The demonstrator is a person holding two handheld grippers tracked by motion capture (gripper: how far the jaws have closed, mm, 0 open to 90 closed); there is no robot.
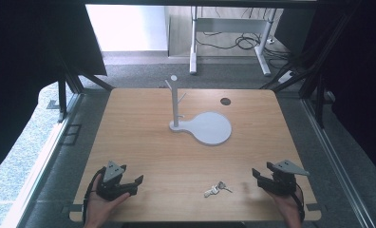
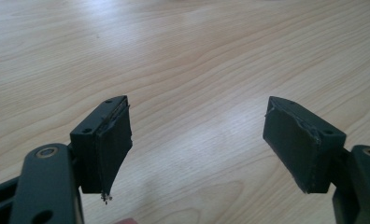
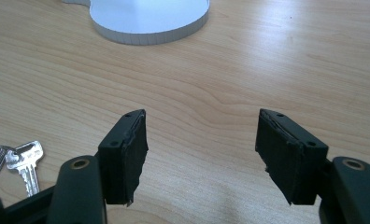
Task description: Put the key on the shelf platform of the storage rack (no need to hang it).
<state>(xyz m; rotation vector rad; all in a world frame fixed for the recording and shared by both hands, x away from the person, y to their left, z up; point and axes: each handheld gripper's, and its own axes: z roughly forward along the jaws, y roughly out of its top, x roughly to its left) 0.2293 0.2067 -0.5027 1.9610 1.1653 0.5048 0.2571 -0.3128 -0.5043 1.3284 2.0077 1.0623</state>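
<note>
Smooth wooden table [image 1: 176,156], metal keys [image 1: 216,189]

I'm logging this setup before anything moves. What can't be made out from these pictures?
- Keys, high view: too small to count.
- Keys, right gripper view: ring cut off by the left edge.
- Dark spot on the table, high view: too small to identify.

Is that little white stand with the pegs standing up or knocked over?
Upright. The white stand rises straight from its flat round base on the table, with short pegs sticking out near the top.
</note>
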